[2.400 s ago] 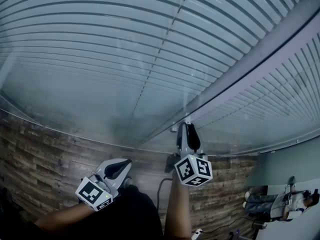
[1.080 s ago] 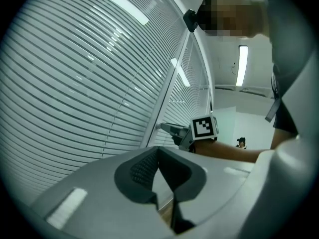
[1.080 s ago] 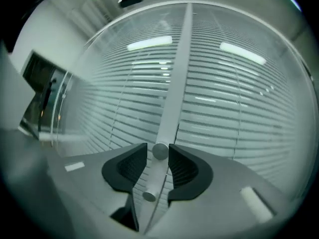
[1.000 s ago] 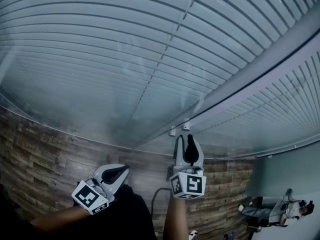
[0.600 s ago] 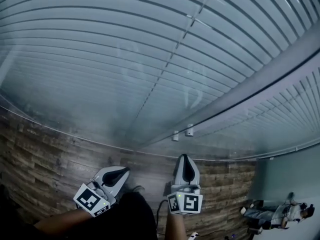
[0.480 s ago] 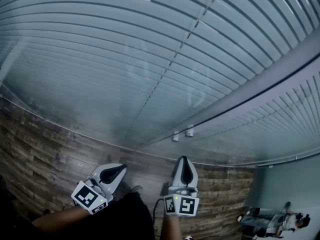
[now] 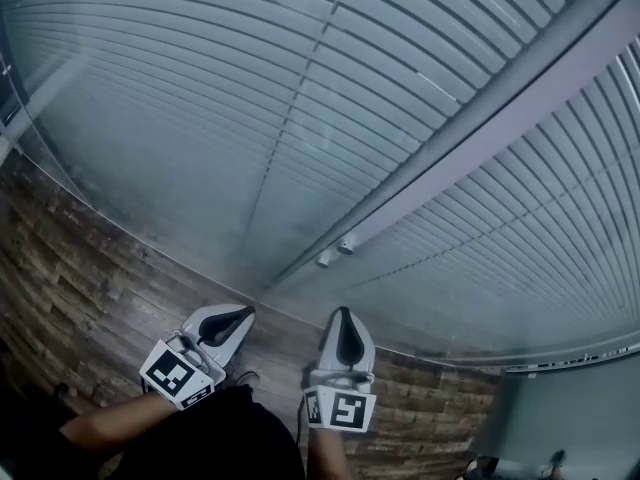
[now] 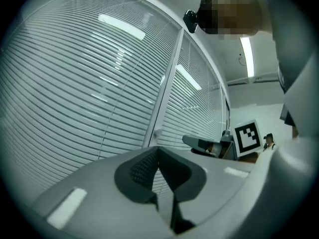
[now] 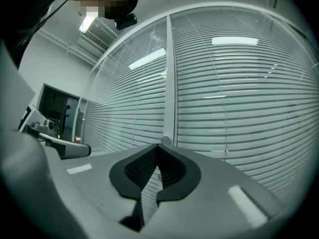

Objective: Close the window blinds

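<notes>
Pale horizontal-slat window blinds hang close in front of my two grippers. I have the right gripper and left gripper held out level, side by side, each with jaws pinched together on nothing. Both point at the slats near the grey upright window post.

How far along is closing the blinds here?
Done: the slats lie flat and overlapping in both panes, so they look shut. In hand: nothing; left gripper and right gripper are both shut, empty, clear of the knobs on the frame. Left: apparently nothing.
</notes>
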`<state>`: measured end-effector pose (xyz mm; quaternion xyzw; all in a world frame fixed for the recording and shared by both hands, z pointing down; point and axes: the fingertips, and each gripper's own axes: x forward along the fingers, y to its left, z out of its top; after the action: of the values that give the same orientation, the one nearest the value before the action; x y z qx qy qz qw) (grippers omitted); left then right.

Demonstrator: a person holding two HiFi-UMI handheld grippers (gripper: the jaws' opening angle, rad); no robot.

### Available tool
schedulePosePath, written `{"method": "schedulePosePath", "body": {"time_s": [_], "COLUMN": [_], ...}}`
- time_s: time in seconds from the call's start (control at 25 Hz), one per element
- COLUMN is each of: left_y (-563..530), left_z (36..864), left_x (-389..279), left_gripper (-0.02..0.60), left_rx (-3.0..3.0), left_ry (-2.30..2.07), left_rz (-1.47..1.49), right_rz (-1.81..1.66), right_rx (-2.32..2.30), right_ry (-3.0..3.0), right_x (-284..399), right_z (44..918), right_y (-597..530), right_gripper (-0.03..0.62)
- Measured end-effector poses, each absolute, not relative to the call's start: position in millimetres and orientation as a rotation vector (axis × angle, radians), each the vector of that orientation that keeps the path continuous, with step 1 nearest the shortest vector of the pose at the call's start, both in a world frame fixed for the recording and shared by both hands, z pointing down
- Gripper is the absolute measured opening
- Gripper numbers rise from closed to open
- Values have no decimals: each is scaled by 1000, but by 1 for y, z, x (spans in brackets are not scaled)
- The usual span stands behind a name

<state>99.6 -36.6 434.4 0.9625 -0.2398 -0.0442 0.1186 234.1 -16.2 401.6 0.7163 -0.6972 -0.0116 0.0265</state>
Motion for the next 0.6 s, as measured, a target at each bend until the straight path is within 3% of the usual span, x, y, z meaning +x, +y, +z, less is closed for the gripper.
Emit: {"method": "schedulePosePath", "body": {"time_s": [0.6], "left_y": [4], "left_z": [445], "left_x": [137], "left_gripper": [-2], "left_rx": [2841], "left_ry": [-954], "left_rz": [-113], "right_rz": [-34], "right_rx": [2099], "right_ry": [-2261], "right_x": [265], "right_z": [413], "right_y": [18], "right_gripper": [0]}}
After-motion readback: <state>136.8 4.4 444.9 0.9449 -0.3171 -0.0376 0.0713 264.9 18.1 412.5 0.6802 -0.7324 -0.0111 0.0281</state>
